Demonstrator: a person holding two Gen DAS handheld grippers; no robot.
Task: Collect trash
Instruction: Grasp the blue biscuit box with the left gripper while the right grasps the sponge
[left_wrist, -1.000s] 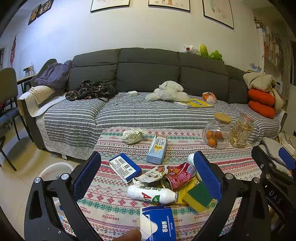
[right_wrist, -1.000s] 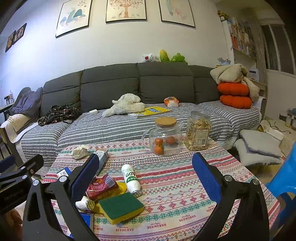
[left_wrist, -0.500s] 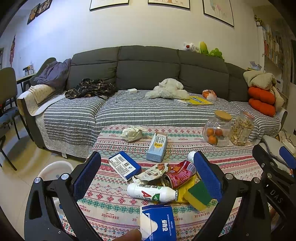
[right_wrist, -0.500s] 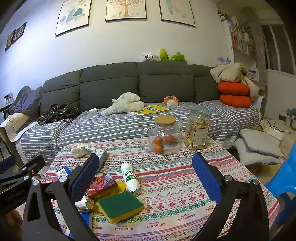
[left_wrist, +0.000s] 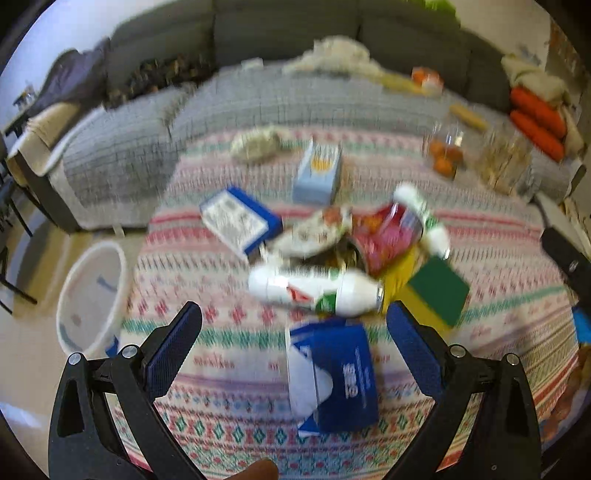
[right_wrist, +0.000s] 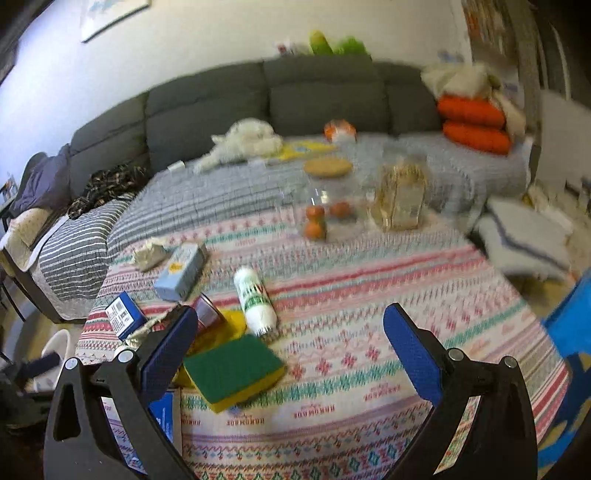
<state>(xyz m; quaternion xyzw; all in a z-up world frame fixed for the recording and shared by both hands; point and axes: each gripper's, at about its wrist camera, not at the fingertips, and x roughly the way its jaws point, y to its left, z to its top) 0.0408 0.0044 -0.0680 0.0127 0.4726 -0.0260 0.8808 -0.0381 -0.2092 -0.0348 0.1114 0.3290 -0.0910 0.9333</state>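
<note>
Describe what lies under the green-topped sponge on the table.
The sponge rests on the patterned tablecloth, its left edge over a yellow wrapper. How far the wrapper runs underneath is hidden.

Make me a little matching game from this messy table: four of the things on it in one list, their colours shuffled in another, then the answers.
Things:
1. sponge
2. crushed can
3. tissue pack
4. bin on the floor

Colours:
A. dark blue with white
B. white
C. green on top, yellow beneath
D. red

Pairs: 1-C, 2-D, 3-A, 4-B
</note>
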